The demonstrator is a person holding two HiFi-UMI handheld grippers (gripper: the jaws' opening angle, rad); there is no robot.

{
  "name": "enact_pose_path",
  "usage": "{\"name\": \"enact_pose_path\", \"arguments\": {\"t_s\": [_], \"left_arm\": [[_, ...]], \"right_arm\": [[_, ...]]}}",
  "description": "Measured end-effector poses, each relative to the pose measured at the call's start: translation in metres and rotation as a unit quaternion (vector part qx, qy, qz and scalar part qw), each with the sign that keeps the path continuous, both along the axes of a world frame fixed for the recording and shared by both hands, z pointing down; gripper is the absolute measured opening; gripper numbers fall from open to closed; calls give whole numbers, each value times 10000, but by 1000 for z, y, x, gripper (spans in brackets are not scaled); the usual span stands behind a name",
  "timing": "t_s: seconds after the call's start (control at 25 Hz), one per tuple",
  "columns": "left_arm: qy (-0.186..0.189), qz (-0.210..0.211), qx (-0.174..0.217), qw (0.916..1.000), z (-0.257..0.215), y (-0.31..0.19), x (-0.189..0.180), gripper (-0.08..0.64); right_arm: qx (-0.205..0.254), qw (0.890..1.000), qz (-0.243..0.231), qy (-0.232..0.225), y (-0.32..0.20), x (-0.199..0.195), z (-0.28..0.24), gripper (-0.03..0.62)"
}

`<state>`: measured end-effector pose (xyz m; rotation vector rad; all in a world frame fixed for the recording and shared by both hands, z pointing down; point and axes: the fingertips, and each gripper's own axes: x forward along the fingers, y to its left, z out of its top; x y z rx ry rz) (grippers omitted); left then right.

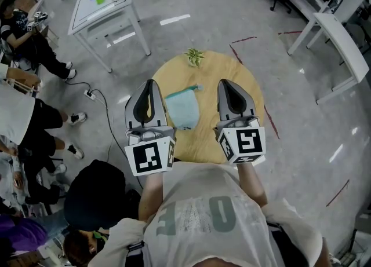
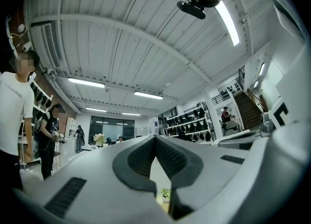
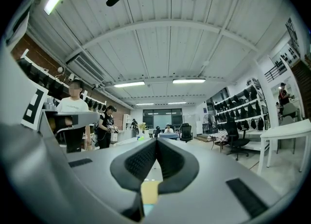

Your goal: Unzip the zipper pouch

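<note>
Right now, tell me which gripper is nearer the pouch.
Left. The left gripper hangs right by the pouch's left edge; the right gripper stands off its right side, a gap of table between.

Plant (image 1: 194, 57) on round table (image 1: 174, 72); white desk (image 1: 87, 11) nearby.

Your pouch (image 1: 182, 109) lies on the round table (image 1: 214, 69) right in front of you, between your two grippers. The left gripper (image 1: 149, 83) sits just to its left and the right gripper (image 1: 227, 83) is off to its right. Beyond the pouch, the plant (image 1: 195, 57) stands at the table's far edge.
</note>
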<state>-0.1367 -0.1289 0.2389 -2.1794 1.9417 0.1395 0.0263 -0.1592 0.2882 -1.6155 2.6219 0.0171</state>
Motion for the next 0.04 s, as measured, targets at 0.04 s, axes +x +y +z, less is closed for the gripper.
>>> {"name": "enact_pose_path", "arguments": {"t_s": [0.04], "left_arm": [[15,2,-19,10000,1,0,-1,26]], "right_arm": [[-12,10000,5,-1,0,0,1,29]]}}
